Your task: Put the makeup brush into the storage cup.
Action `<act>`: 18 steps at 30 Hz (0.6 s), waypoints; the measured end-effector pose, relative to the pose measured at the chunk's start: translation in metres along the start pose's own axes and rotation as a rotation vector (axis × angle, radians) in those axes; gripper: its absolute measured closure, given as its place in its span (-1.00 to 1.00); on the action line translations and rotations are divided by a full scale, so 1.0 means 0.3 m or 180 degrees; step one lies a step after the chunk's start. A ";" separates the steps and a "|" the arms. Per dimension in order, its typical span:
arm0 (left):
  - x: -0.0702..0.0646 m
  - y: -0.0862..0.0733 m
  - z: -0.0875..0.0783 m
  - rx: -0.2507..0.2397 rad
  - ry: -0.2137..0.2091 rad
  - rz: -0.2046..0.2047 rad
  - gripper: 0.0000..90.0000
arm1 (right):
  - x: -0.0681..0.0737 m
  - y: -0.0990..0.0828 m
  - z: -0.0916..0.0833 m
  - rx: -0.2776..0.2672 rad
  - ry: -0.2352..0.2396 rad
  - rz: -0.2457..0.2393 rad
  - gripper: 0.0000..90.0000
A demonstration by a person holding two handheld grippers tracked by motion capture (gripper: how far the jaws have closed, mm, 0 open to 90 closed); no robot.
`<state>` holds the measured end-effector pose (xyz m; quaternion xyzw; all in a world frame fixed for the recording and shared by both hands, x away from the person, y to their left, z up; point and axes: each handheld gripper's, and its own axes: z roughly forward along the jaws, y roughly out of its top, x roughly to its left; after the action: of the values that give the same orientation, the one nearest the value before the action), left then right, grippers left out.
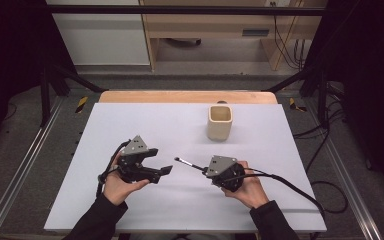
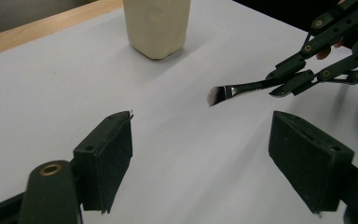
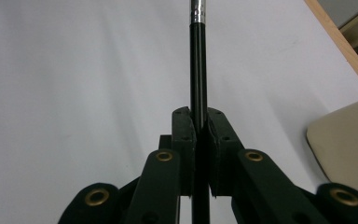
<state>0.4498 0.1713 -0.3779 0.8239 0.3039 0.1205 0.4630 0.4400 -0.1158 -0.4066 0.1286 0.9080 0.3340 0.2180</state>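
White sheeting covers the desk (image 1: pixel 130 125), whose wooden far edge we see beyond it. We hold a claw in each hand. The right claw (image 1: pixel 203 169) has its jaws pressed together on the black handle of a small brush (image 1: pixel 189 164); in the right gripper view the handle (image 3: pixel 198 70) runs straight out between the two pads to a silver ferrule at the top edge. In the high view the brush is carried above the sheet near the middle of the desk, its pale bristle tip pointing toward the left claw (image 1: pixel 160 161). The left claw has its jaws apart with nothing between them; in the left gripper view the two pads (image 2: pixel 114 154) stand wide, and the brush tip (image 2: pixel 216 95) hangs beyond them, clear of both, gripped by the right claw (image 2: pixel 279 85) farther off. A cream cup (image 1: pixel 220 122) stands upright on the far part of the desk, well apart from both claws.
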 end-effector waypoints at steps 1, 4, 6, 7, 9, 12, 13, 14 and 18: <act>0.000 -0.006 0.000 -0.0018 0.0005 -0.0017 -0.53 | 0.000 -0.005 -0.002 -0.0026 -0.0025 0.0030 0.86; 0.004 -0.027 0.006 -0.0021 0.0003 -0.0072 -0.56 | -0.003 -0.017 -0.008 -0.0101 -0.0046 0.0140 0.86; 0.007 -0.038 0.014 -0.0027 -0.0019 -0.0102 -0.57 | -0.003 -0.023 -0.010 -0.0152 -0.0058 0.0206 0.86; 0.008 -0.043 0.018 -0.0039 -0.0037 -0.0120 -0.59 | -0.004 -0.027 -0.012 -0.0168 -0.0053 0.0222 0.86; 0.006 -0.052 0.025 -0.0054 -0.0074 -0.0121 -0.59 | -0.004 -0.031 -0.011 -0.0208 -0.0077 0.0263 0.86; 0.002 -0.063 0.036 -0.0080 -0.0102 -0.0114 -0.59 | -0.003 -0.043 -0.004 -0.0271 -0.0085 0.0347 0.86; -0.001 -0.067 0.041 -0.0088 -0.0102 -0.0116 -0.59 | -0.003 -0.045 -0.001 -0.0277 -0.0098 0.0365 0.86; -0.001 -0.069 0.043 -0.0093 -0.0102 -0.0109 -0.60 | -0.002 -0.049 0.003 -0.0285 -0.0110 0.0394 0.86; -0.002 -0.080 0.050 -0.0177 -0.0107 -0.0163 -0.60 | -0.004 -0.054 0.004 -0.0362 -0.0122 0.0469 0.86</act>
<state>0.4471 0.1698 -0.4061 0.8046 0.3136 0.1031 0.4936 0.4403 -0.1278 -0.4178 0.1888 0.8713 0.3976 0.2171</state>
